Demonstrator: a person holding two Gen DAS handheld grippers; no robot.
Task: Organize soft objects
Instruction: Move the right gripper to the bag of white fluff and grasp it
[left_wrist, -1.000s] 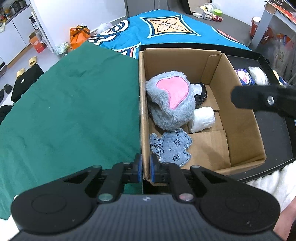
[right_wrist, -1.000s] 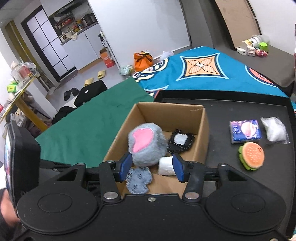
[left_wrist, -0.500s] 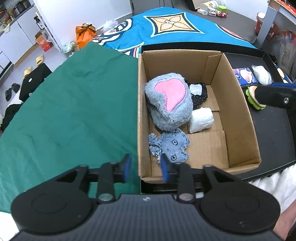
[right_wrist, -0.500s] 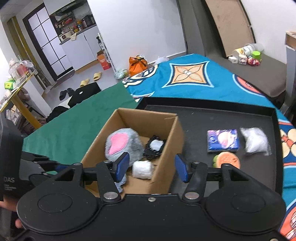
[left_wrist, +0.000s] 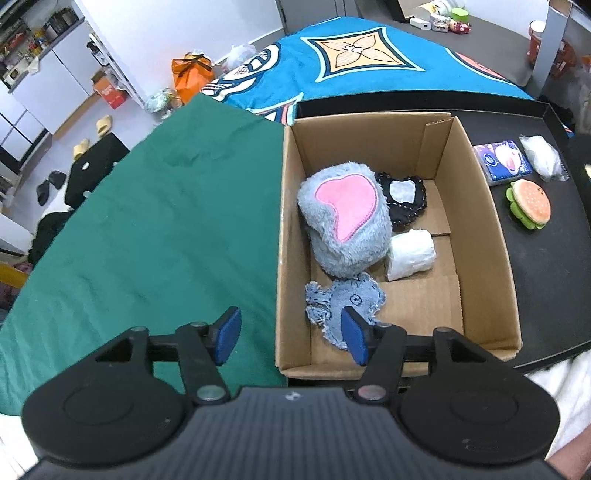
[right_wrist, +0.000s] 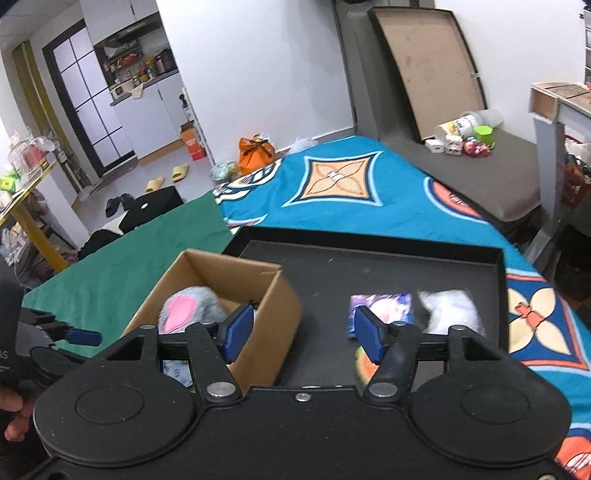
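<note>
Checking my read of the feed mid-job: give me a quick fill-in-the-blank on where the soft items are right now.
The grey plush with the pink patch lies inside the ____.
The burger toy rests on the black ____, outside the cardboard box.
Both the left gripper and the right gripper are ____ and hold nothing.

Missing words: box; tray; open

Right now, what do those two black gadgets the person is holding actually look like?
Both look alike. The left gripper and the right gripper each have a wide matte black body with two round discs, silver screw heads, and two black fingers tipped with blue pads. The body's near edge is ribbed. No cables show. A bare hand grips the left one; no sleeve is visible.
</note>
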